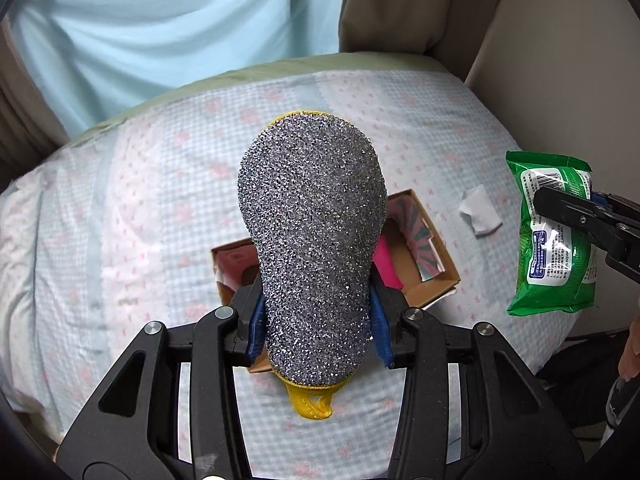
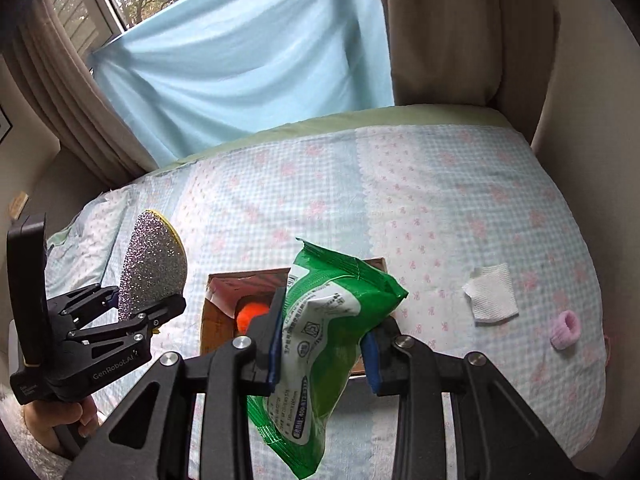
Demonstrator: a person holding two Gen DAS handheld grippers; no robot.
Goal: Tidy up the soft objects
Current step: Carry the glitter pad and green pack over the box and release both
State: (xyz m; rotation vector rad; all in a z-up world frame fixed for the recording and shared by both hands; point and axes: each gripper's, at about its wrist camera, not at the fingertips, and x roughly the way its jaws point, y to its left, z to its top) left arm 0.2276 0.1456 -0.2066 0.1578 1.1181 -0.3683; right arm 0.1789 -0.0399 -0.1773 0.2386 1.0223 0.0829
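Note:
My left gripper [image 1: 318, 320] is shut on a silver glitter scrubber [image 1: 312, 216] with a yellow rim and loop, held upright above an open cardboard box [image 1: 432, 264]. My right gripper [image 2: 324, 344] is shut on a green pack of wet wipes [image 2: 332, 316], which hangs crumpled over the same box [image 2: 216, 308]. An orange ball [image 2: 250, 314] lies inside the box. In the right wrist view the left gripper [image 2: 146, 300] with the scrubber [image 2: 154, 260] is at the left, beside the box. In the left wrist view the wipes pack [image 1: 552, 240] hangs at the right.
The box rests on a bed with a checked, pink-flowered cover [image 2: 400, 200]. A white folded cloth [image 2: 492, 292] and a pink fuzzy ring [image 2: 564, 330] lie on it to the right. A pale blue sheet [image 2: 240, 60] and beige curtains hang behind. A hand [image 2: 60, 420] holds the left gripper's handle.

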